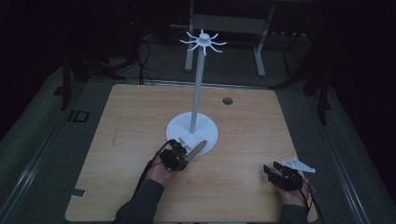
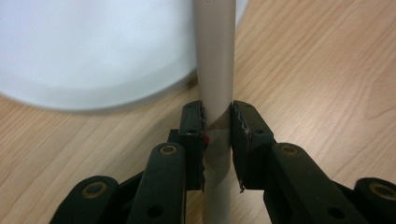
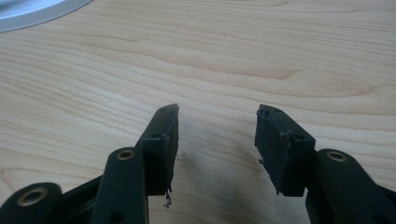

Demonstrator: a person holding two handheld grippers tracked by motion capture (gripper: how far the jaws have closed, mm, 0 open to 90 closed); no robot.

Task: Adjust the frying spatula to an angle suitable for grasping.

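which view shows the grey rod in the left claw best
The left gripper view: the grey rod runs between the left claw, its pads pressing it. The high view shows it small, over the white base.

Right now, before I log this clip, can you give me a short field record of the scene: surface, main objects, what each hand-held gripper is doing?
surface: light wooden table
stand: tall white metal stand with round base, upright near table centre, curved hooks at top
held item: pale grey cylindrical rod, its far end over the base edge
left hand-held gripper: jaws closed on the rod, pads pressing both sides
right hand-held gripper: jaws open, nothing between them, above bare wood at the near right
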